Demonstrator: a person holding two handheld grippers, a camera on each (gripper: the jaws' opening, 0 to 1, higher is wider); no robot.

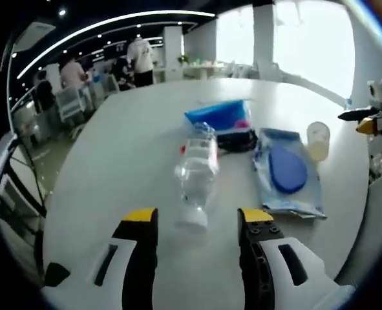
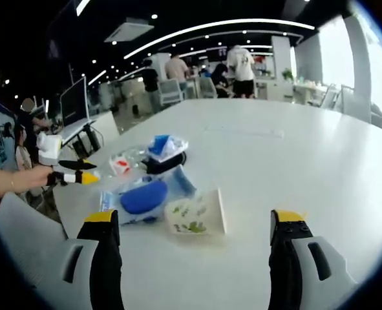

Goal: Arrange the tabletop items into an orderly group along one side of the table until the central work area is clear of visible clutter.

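A white desk (image 1: 113,161) stands in a bright open office with people at the far end. Left gripper (image 1: 197,223) gapes empty around the cap end of a lying bottle (image 1: 197,169), beside a blue pouch (image 1: 287,171). Right gripper (image 2: 194,223) gapes empty near a printed packet (image 2: 196,213).

Left gripper view: the clear bottle (image 1: 196,174) lies directly ahead of the open jaws — it blocks the straight path. The blue pouch (image 1: 287,171) and blue packet (image 1: 222,116) close off the right side; bare worktop (image 1: 113,161) lies open to the left.

Right gripper view: the printed packet (image 2: 196,213) sits ahead-left — the worktop beyond and to the right is free.
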